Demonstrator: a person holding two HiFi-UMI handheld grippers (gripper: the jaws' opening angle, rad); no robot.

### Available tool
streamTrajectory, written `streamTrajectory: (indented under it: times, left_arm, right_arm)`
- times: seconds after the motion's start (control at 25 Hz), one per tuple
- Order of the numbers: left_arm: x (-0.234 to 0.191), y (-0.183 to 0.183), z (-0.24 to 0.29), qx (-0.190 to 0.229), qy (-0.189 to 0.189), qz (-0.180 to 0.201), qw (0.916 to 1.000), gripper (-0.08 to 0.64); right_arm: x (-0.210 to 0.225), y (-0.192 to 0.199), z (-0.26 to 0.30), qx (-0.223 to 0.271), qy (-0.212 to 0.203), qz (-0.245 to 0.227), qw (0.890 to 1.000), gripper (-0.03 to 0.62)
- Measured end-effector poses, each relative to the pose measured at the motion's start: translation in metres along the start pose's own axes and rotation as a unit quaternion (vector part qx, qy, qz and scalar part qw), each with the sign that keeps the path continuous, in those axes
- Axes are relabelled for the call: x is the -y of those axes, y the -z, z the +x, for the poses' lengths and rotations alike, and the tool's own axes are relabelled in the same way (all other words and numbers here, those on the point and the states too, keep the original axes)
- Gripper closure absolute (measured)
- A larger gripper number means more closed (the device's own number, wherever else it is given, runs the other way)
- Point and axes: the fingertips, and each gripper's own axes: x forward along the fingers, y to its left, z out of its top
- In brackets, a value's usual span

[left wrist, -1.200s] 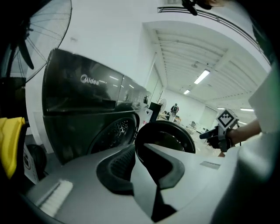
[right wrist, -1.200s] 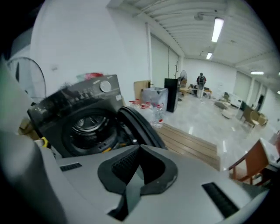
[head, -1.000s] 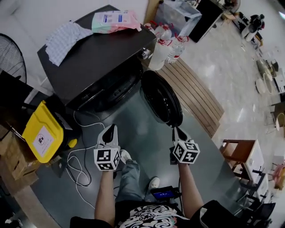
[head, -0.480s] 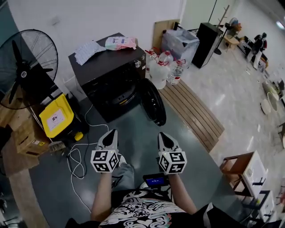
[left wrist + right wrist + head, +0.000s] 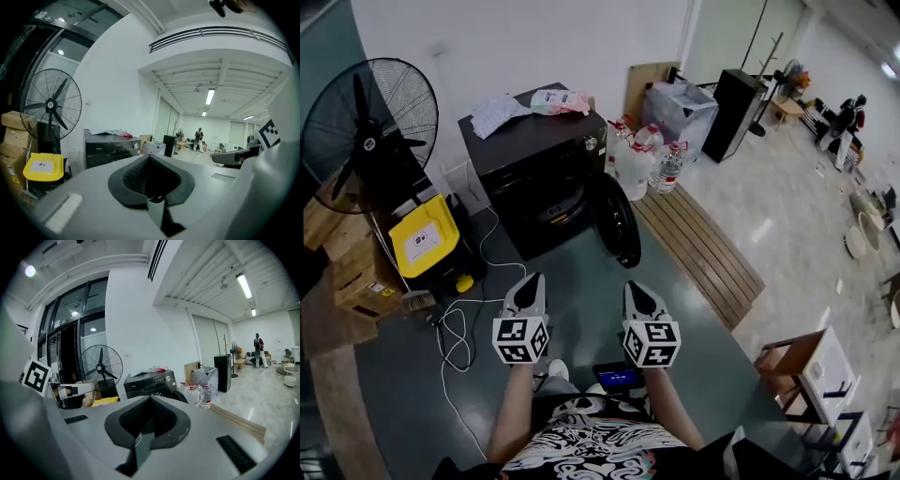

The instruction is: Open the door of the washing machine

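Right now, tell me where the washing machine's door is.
In the head view, upper centre: the door hangs open on the right side of the black washing machine, beside the wooden slats and near the water bottles.

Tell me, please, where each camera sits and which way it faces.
Head view: on the person's head, looking steeply down at the washing machine, its door open; forearms, left claw and right claw show.
Left gripper view: on the left claw, facing the pedestal fan; its shut jaws show.
Right gripper view: on the right claw, facing the washing machine; its shut jaws show.
Shared: both gripper views see pedestal fan and washing machine.
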Motion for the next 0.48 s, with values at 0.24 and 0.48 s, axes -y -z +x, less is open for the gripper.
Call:
streamTrajectory:
  times: [0.24, 0.48]
  left_arm:
    - [-0.003, 0.006, -0.007, -0.001, -0.004, -0.005, 1.0, 0.56]
    - [-0.005, 0.009, -0.012, -0.004, -0.008, -0.004, 1.0, 0.56]
  right_arm:
    - [-0.007, 0.006, -0.009, -0.003, 0.002, 0.0, 1.0, 0.589]
    - [-0.003, 0.008, -0.012, -0.006, 0.009, 0.004, 1.0, 0.591]
